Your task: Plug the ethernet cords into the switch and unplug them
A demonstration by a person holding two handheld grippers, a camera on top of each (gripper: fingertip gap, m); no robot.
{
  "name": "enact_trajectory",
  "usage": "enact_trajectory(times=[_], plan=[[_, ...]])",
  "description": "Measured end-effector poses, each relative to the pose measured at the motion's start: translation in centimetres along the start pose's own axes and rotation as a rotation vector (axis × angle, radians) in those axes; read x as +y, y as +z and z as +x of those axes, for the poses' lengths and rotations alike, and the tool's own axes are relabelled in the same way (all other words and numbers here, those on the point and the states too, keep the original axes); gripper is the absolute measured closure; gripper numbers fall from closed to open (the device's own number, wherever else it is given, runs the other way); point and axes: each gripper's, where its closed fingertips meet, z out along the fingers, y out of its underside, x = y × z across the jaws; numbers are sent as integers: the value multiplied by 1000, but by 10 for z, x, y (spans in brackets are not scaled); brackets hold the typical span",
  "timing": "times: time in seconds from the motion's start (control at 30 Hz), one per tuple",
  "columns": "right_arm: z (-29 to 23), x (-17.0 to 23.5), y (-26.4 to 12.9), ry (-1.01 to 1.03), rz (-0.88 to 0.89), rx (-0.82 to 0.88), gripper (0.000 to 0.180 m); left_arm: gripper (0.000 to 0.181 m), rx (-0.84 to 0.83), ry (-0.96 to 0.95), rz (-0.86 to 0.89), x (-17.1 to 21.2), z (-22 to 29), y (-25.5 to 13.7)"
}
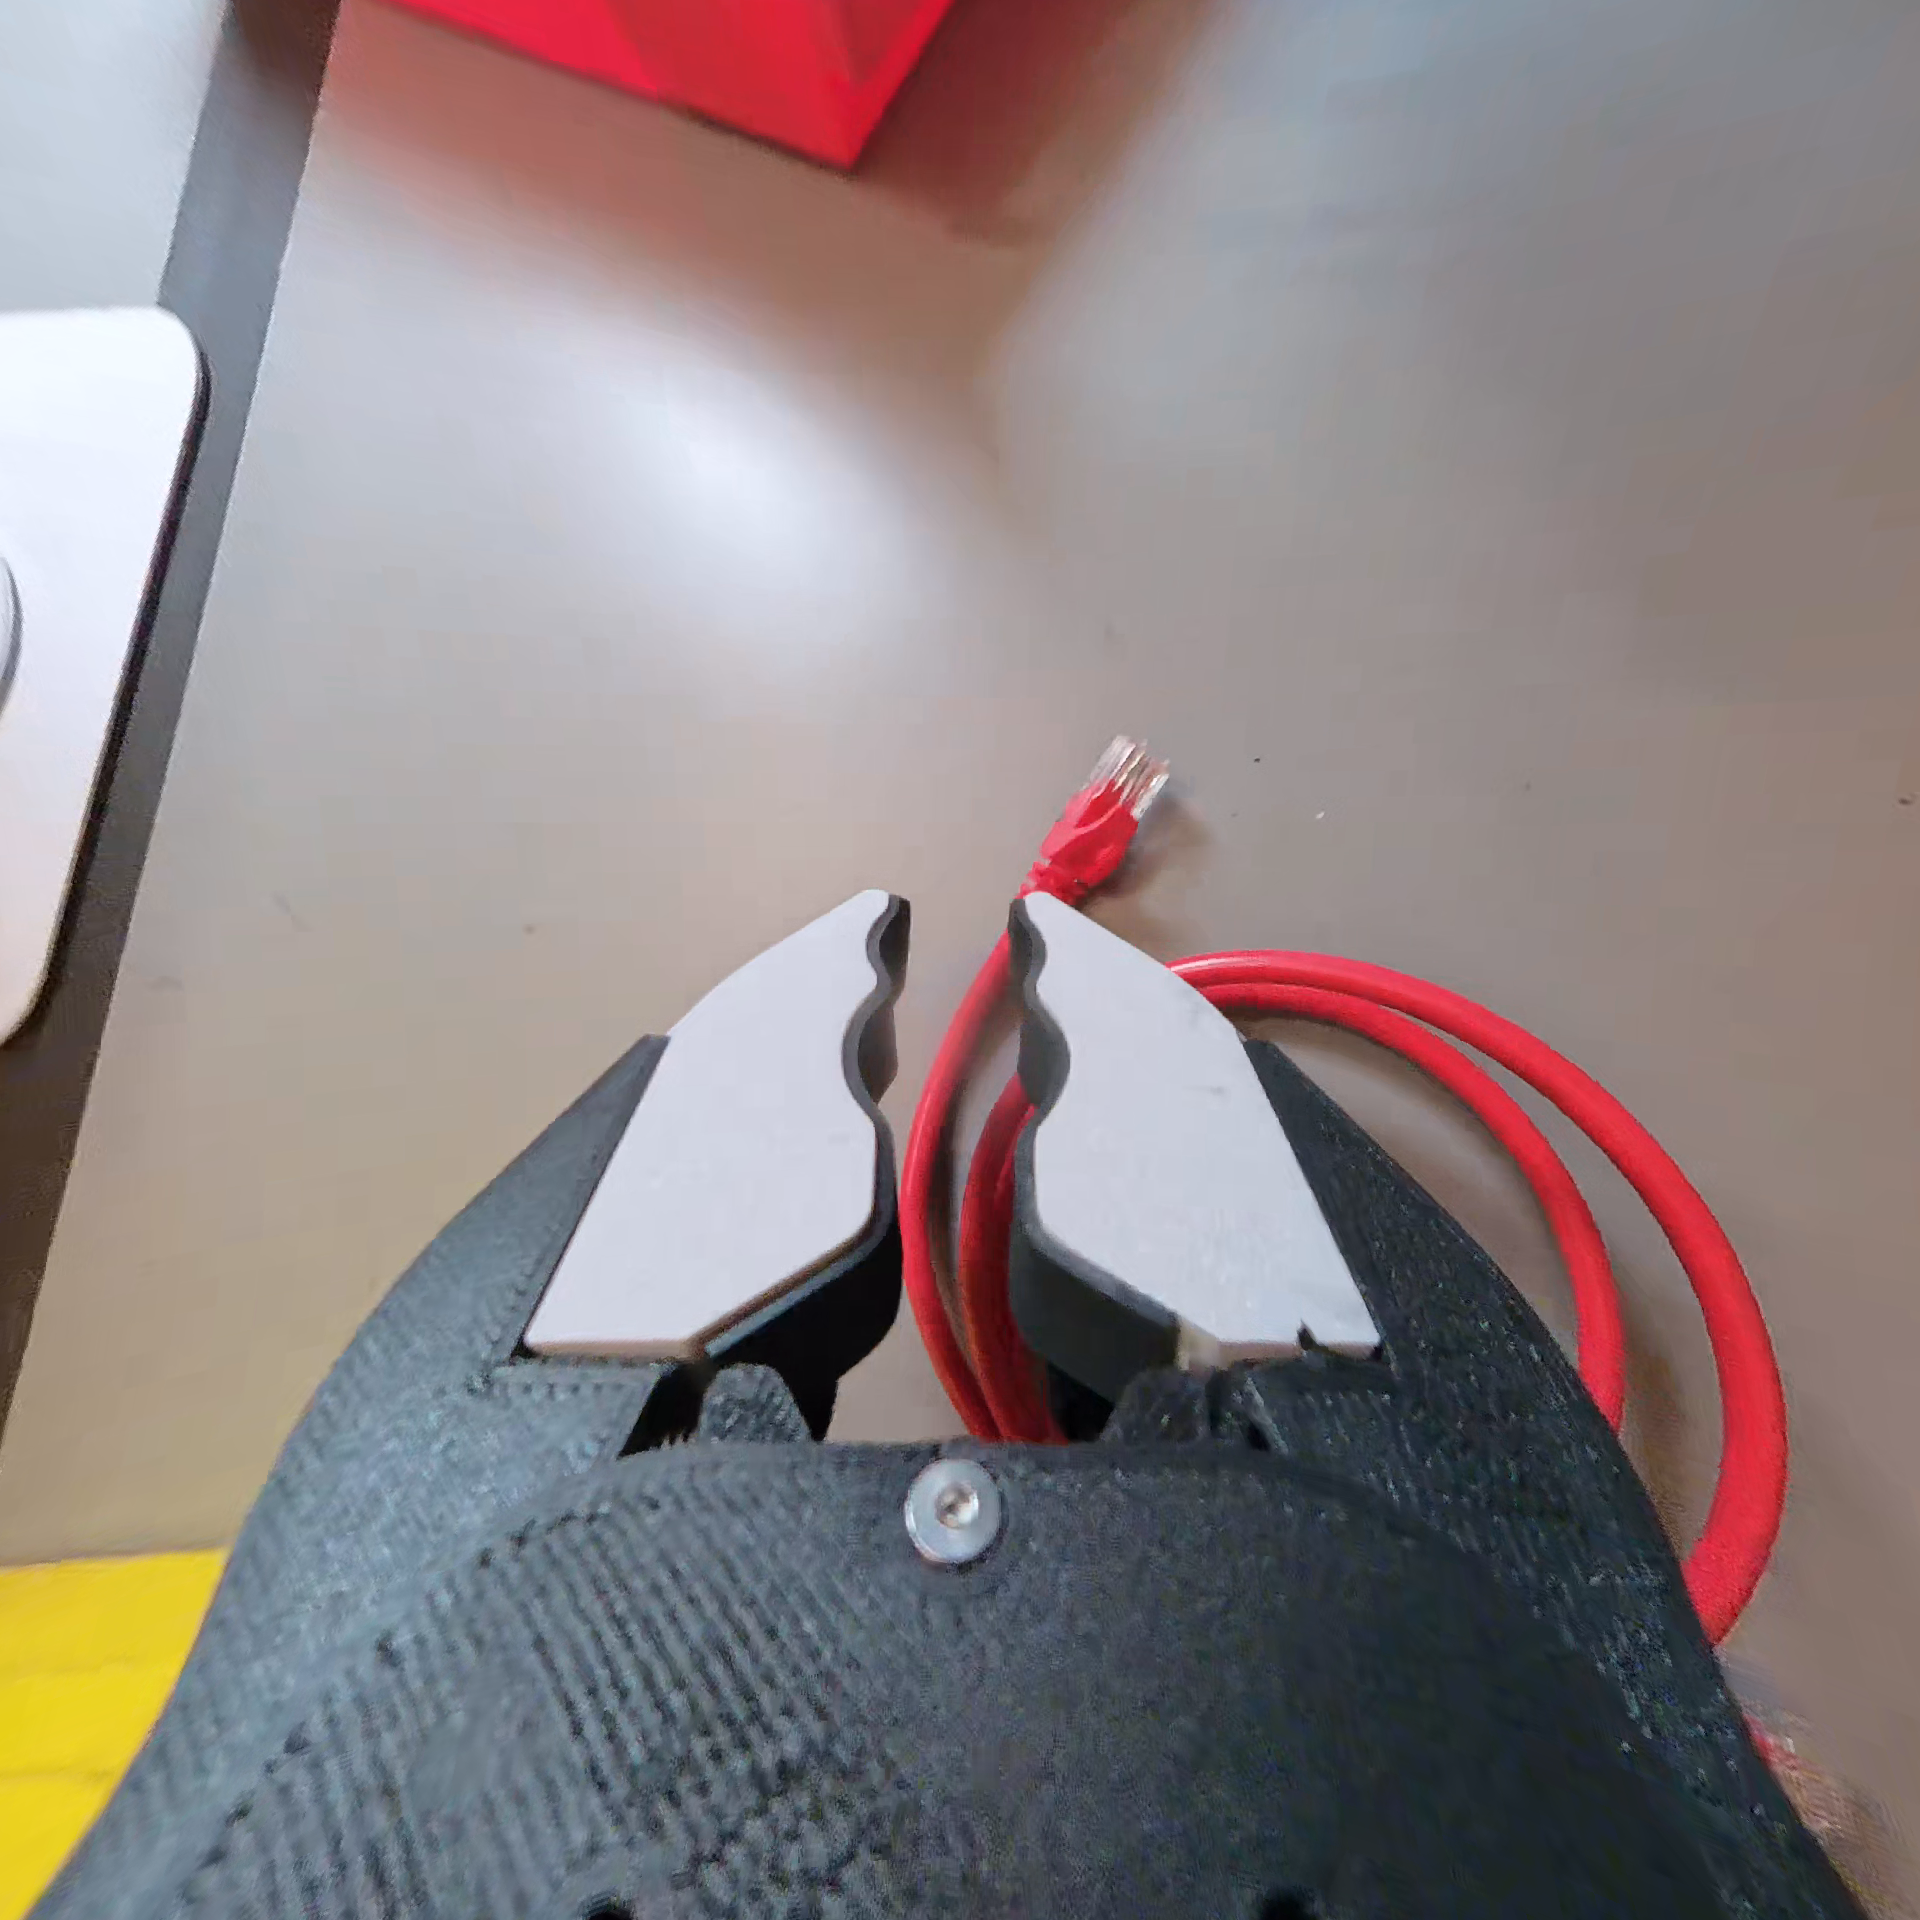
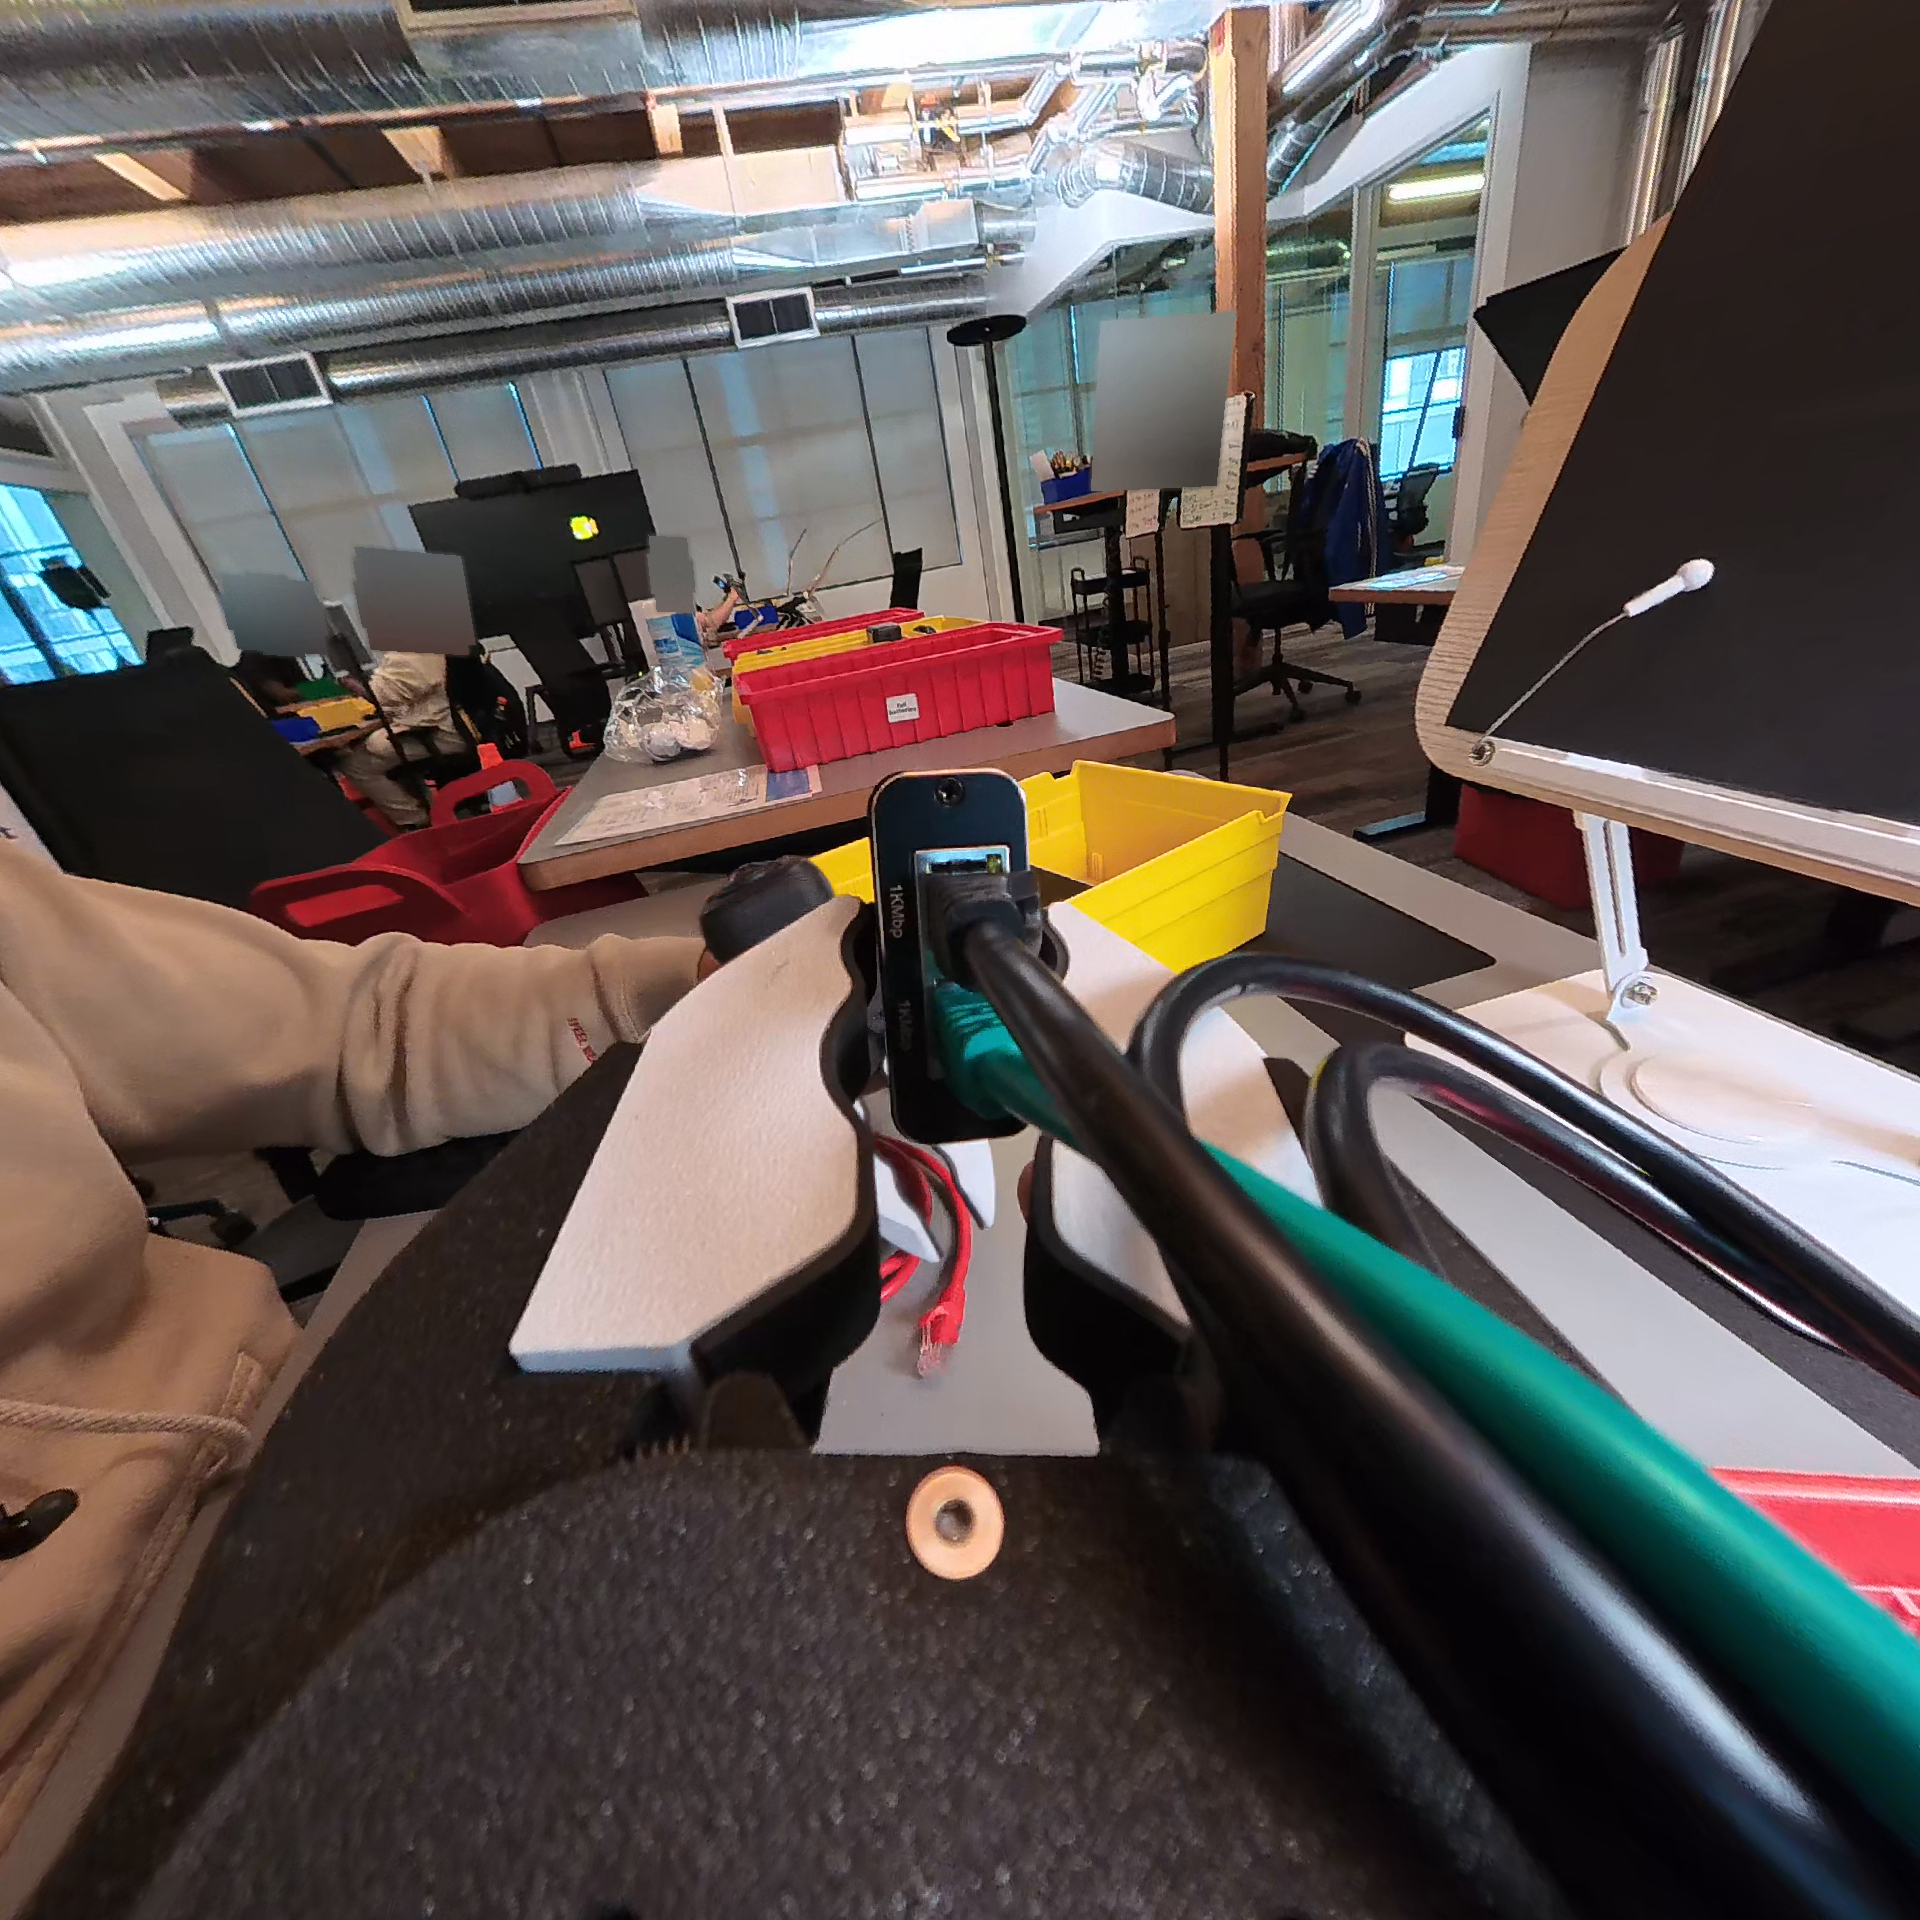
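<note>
In the left wrist view my left gripper (image 1: 958, 914) hangs over the grey table with its jaws a narrow gap apart and nothing between the pads. A coiled red ethernet cord (image 1: 1662, 1195) lies on the table under it, its clear plug (image 1: 1127, 779) just beyond the right fingertip. In the right wrist view my right gripper (image 2: 951, 935) is shut on a small black switch (image 2: 945, 805) held upright. A black cord (image 2: 1091, 1049) sits in the upper port and a green cord (image 2: 1455, 1330) in the one below. The red cord (image 2: 945, 1320) shows underneath.
A yellow bin (image 2: 1174, 862) stands behind the switch. A white stand with a black board (image 2: 1714, 1091) is at the right. A red bin (image 1: 665, 62) lies ahead of the left gripper, a white pad (image 1: 73, 623) at the left, a yellow thing (image 1: 83, 1714) near left. My hands' fingertips stand some 25 cm from each other.
</note>
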Motion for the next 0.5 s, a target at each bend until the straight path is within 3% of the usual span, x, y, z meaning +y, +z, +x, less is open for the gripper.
enact_trajectory(times=[0.23,0.5], plan=[[6,4,-2,12,-8,14,151,157,68,229,-46,-7,11,7],[17,1,-13,28,13,24,151,158,133,424,-234,5,15,11]])
